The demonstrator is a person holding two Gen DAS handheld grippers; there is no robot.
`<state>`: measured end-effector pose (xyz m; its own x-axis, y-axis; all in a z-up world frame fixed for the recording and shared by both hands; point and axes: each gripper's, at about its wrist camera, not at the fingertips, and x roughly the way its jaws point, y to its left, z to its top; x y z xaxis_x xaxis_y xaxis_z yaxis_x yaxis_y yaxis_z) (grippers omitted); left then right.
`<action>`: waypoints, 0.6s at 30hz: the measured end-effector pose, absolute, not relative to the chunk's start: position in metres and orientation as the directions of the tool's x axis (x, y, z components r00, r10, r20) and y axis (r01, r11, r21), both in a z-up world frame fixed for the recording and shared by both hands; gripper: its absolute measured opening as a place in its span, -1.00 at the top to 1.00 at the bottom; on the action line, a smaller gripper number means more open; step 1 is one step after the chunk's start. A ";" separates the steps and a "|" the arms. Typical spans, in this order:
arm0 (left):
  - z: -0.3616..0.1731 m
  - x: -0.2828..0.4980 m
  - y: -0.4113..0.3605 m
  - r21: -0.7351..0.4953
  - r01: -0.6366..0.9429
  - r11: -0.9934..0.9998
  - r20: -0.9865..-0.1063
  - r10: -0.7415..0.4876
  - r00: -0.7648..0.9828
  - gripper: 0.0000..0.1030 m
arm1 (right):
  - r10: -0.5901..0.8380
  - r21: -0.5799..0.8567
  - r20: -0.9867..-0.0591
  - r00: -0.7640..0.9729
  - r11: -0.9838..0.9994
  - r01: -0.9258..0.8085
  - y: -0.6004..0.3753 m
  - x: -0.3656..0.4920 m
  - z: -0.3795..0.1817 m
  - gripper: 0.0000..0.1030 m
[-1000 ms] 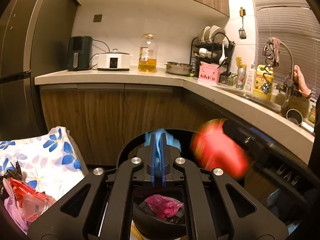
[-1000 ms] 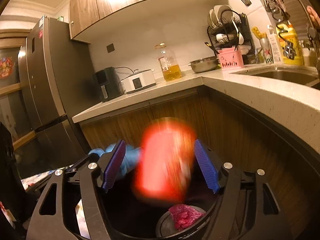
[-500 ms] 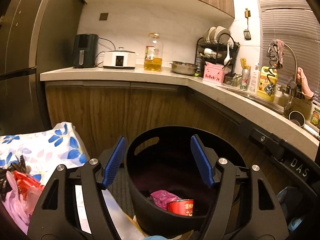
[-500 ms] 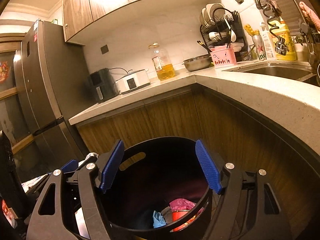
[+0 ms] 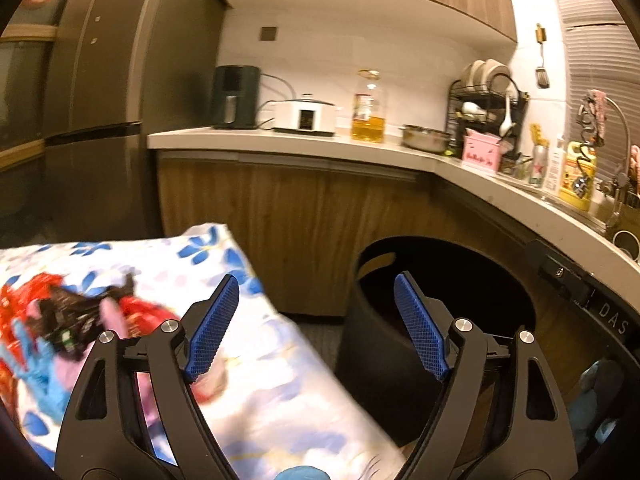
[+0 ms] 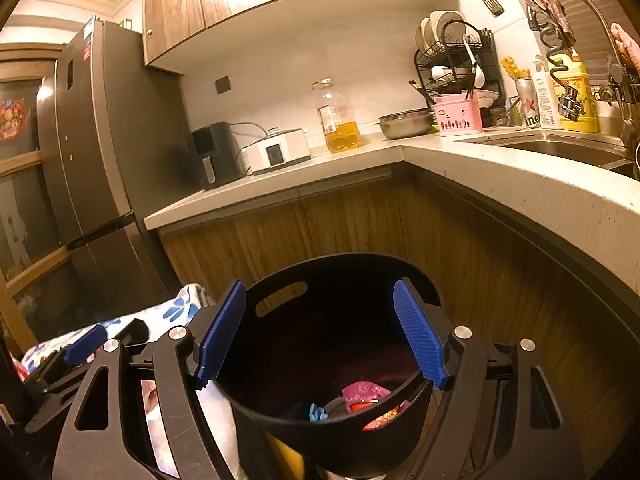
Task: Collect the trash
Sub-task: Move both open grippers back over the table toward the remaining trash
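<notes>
Both tools spread, empty; left tool (image 5: 316,328) has just been opening. Trash pile (image 5: 68,320) sits left on the floral cloth (image 5: 280,392), black bin (image 6: 328,432) right. Your left grab may snag cloth; loose wrappers could slip out.

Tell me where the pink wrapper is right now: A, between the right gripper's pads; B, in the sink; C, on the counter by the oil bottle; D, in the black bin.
D: the right wrist view shows the pink wrapper lying at the bottom of the black bin.
</notes>
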<state>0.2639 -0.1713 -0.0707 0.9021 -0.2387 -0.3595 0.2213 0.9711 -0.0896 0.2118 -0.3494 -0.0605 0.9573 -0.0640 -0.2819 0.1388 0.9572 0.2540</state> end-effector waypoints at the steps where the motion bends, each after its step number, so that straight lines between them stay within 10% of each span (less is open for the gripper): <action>1: -0.072 0.261 -0.167 -0.085 0.208 0.974 -0.361 -0.225 0.905 -0.52 | -0.062 0.248 -0.285 0.956 0.959 0.136 -0.346 0.211 -0.061 -0.45; 18: -0.085 0.197 -0.057 -0.081 -0.038 0.996 -0.387 0.004 0.922 -0.52 | 0.015 0.187 -0.305 0.952 0.981 0.044 -0.280 0.192 -0.064 -0.45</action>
